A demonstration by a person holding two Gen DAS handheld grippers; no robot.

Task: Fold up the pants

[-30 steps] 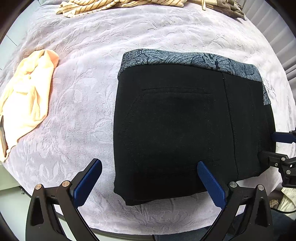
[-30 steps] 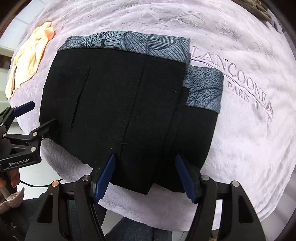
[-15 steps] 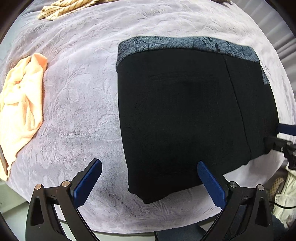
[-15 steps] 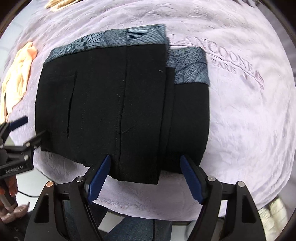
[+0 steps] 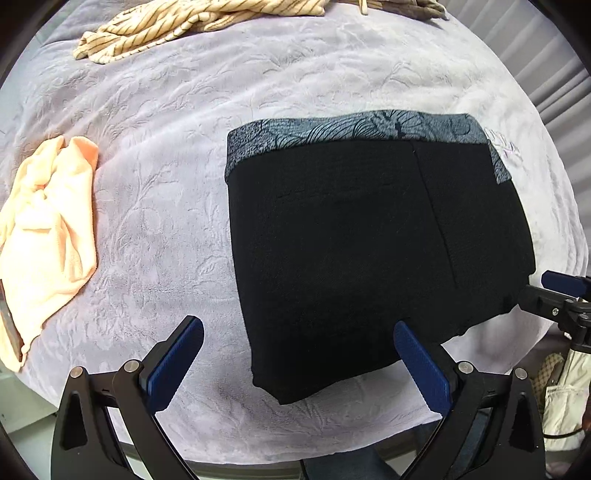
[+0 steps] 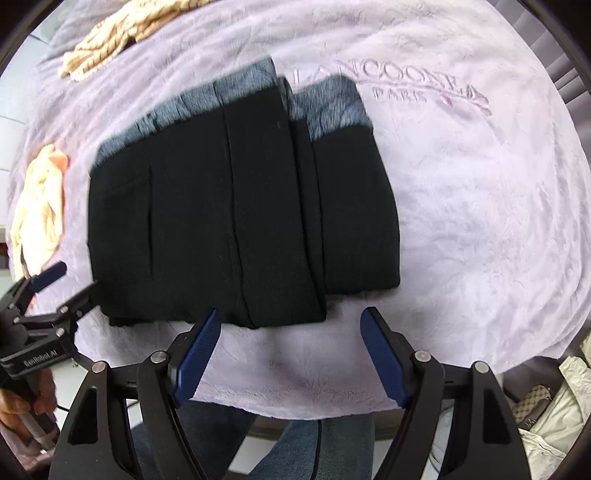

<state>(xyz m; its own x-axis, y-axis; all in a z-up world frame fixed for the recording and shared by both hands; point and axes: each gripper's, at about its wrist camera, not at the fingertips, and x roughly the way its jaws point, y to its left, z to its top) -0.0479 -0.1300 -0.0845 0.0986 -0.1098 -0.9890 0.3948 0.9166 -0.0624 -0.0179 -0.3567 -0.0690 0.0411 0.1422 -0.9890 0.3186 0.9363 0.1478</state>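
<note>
Embossed on lilac blanket (image 6: 480,206) near far right: "LANCOON.." over "PAR.." (partly blurred/covered by pants); "GenRobot.AI" on left gripper (image 6: 55,284) body in right wrist view. Black pants (image 5: 369,258) w/ grey-blue patterned waistband (image 5: 351,129), folded into compact stack, lying mid-blanket toward near edge, waistband at far side; peach cloth (image 5: 44,229) at left edge, striped beige garment (image 5: 184,22) at far edge. Left gripper jaws wide apart, empty, right pad over stack's near edge, left pad over bare blanket; right gripper (image 6: 290,354) also spread, holding nothing, just short of pants' near edge, over bare blanket.
</note>
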